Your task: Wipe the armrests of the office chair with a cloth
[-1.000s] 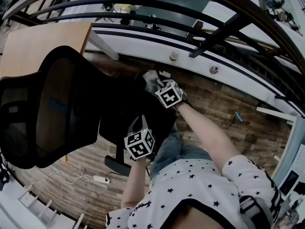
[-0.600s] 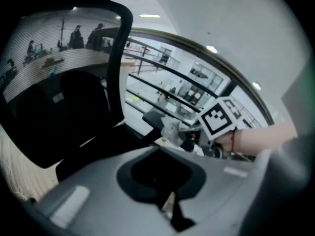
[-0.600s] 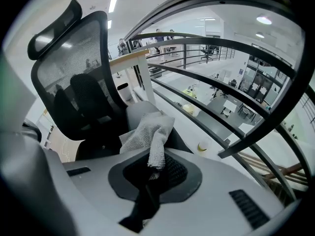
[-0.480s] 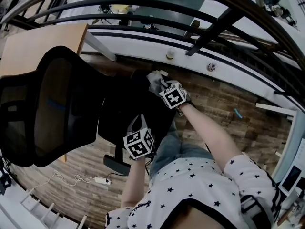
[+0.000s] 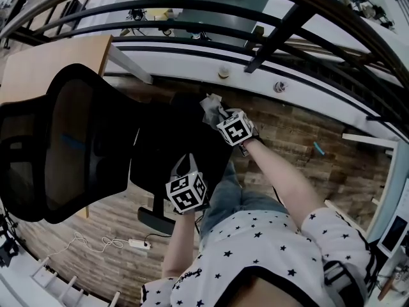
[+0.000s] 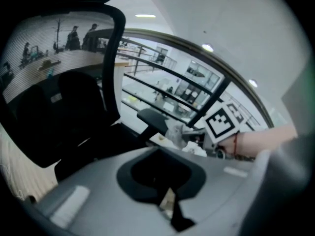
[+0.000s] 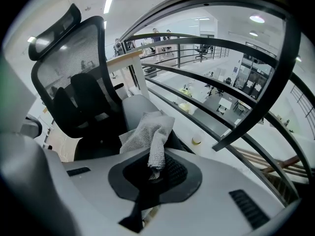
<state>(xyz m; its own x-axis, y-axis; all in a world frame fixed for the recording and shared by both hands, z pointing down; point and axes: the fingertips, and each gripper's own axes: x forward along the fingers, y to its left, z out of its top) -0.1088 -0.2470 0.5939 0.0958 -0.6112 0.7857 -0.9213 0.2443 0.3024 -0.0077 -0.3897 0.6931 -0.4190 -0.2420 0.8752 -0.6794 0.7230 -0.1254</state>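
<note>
The black office chair fills the left of the head view, its mesh back towards me. My right gripper is shut on a grey cloth that rests on the far armrest. In the right gripper view the cloth bunches out of the jaws over the grey armrest pad. My left gripper hovers over the near side of the seat, jaws together with nothing in them. The left gripper view shows the far armrest, the cloth and the right gripper's marker cube.
A black metal railing with a white ledge runs just beyond the chair. A wooden desk stands behind the chair back. The near armrest sits below my left gripper. A white power strip with cable lies on the wood floor.
The right gripper and cloth have shifted very slightly on the far armrest. The left gripper has stayed where it was.
</note>
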